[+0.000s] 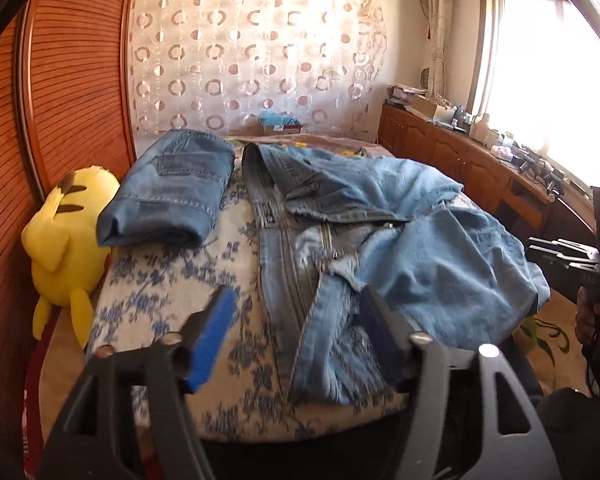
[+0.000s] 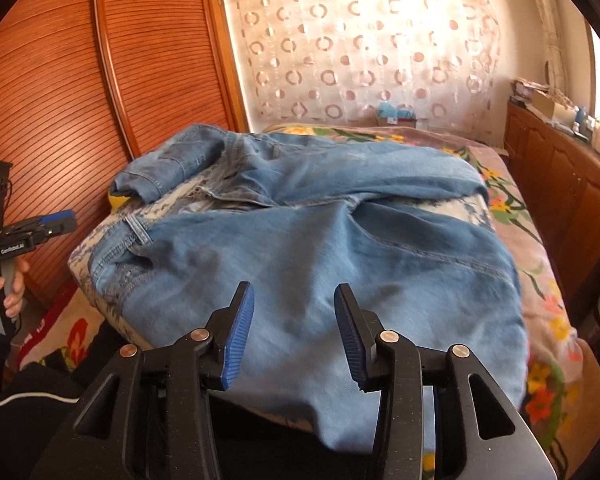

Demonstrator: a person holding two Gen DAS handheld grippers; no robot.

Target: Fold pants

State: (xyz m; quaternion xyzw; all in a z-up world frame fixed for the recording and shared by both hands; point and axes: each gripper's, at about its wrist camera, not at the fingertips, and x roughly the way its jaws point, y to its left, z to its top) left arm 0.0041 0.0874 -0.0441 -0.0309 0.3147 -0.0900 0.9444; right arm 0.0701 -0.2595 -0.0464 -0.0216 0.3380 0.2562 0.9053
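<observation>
Hovering over the bed [image 1: 160,288], we are holding the left gripper [image 1: 296,300] with jaws released, nothing pinched between them. The right gripper [image 2: 294,300] is likewise gaping above the rumpled jeans [image 2: 320,264] sprawling across centre frame. A folded pair [image 1: 172,188], seemingly denim too, is lying upper left.

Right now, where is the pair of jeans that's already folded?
In the left wrist view, the folded jeans lie on the bed's left side, between the yellow plush toy by the wooden wardrobe and the unfolded jeans spread to their right.
</observation>
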